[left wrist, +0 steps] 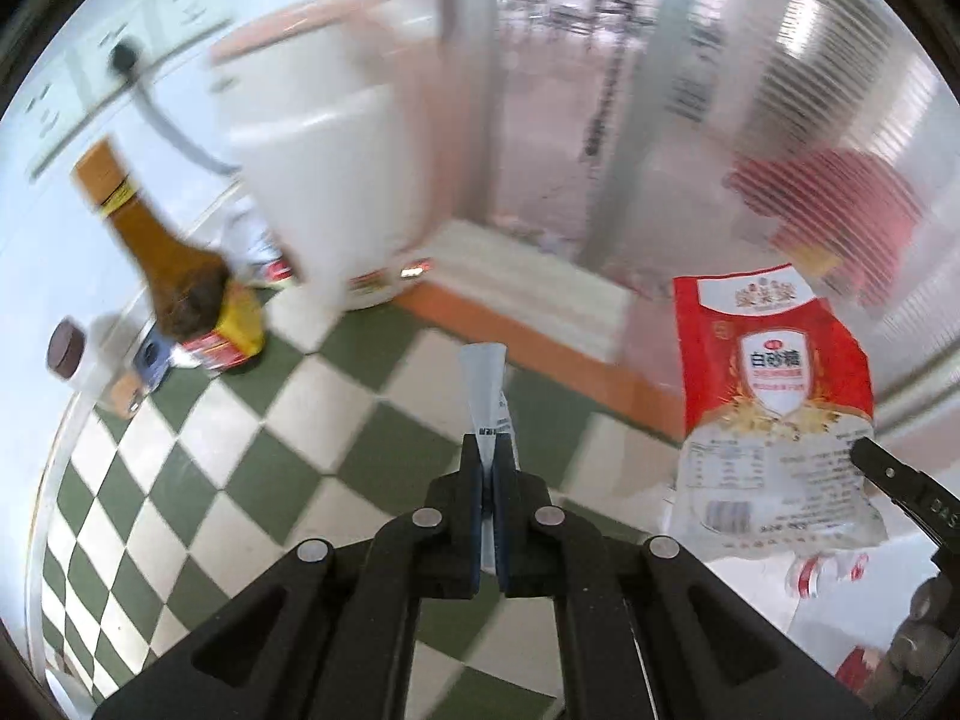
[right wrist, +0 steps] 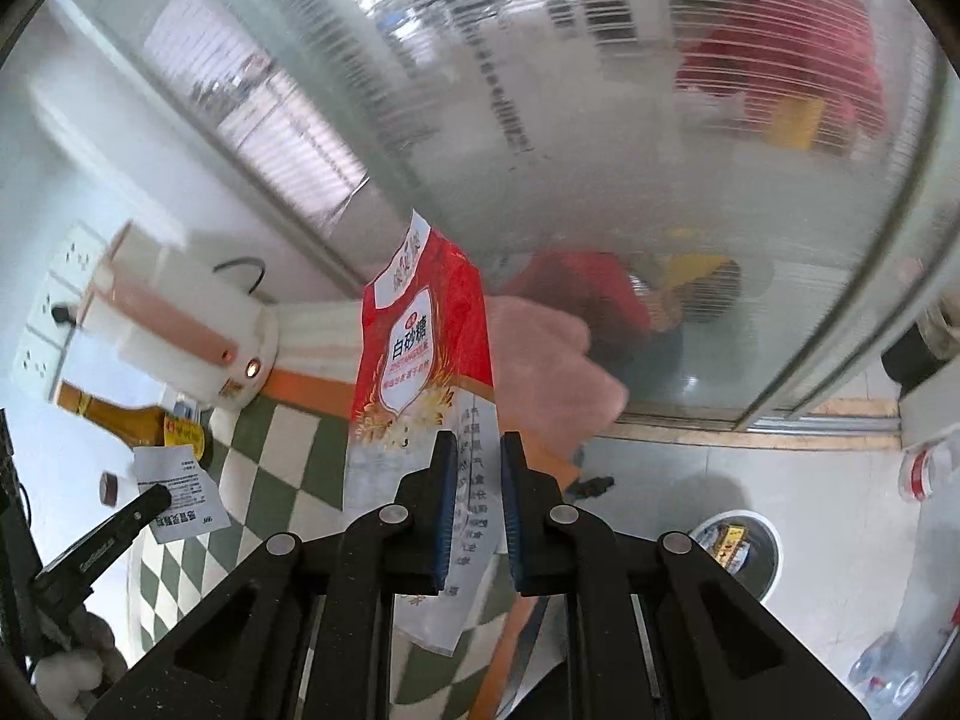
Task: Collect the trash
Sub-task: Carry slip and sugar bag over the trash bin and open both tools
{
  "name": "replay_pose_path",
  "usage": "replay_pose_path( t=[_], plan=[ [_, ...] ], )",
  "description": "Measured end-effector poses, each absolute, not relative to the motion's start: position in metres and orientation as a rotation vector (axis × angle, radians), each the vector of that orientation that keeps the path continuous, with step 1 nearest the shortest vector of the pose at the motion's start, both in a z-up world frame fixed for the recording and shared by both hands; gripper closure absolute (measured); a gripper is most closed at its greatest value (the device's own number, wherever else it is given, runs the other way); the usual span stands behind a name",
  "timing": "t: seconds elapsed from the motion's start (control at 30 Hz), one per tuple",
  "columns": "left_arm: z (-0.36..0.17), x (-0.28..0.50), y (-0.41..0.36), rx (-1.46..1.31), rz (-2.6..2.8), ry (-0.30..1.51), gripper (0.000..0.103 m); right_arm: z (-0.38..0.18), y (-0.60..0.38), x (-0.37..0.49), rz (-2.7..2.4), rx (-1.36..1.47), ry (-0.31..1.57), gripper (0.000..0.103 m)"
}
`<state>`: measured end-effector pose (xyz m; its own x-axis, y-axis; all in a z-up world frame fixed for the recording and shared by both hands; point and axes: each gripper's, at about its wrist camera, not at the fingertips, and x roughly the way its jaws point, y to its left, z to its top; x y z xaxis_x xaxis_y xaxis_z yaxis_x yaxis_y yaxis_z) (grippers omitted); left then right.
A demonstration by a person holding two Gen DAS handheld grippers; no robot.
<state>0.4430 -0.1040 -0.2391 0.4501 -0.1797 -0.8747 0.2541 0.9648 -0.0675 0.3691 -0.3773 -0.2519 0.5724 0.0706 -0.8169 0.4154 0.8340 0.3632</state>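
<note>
My left gripper is shut on a thin white paper slip that sticks up edge-on between its pads, lifted above the green-and-white chequered tablecloth. My right gripper is shut on the lower clear part of a red-and-white sugar bag, which hangs in the air. In the left wrist view the sugar bag is at the right, with a finger of the right gripper on its edge. In the right wrist view the paper slip shows at the lower left in the left gripper.
A brown sauce bottle, a small brown-capped jar and a white kettle stand at the table's far side. A round bin with rubbish stands on the floor. Ribbed glass doors lie behind, a pink cloth at the table edge.
</note>
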Motion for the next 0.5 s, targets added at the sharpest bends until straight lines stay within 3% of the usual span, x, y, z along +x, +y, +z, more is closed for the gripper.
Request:
replay_pose_path(
  t=[0.33,0.5],
  plan=[
    [-0.246,0.356,-0.268,0.221,-0.524,1.085,0.103,-0.285,-0.508,0.216,-0.472,0.684,0.926,0.088],
    [-0.301,0.310,-0.351,0.293,-0.657,1.164,0.103,-0.345,-0.565,0.135,-0.610,0.729,1.010,0.088]
  ],
)
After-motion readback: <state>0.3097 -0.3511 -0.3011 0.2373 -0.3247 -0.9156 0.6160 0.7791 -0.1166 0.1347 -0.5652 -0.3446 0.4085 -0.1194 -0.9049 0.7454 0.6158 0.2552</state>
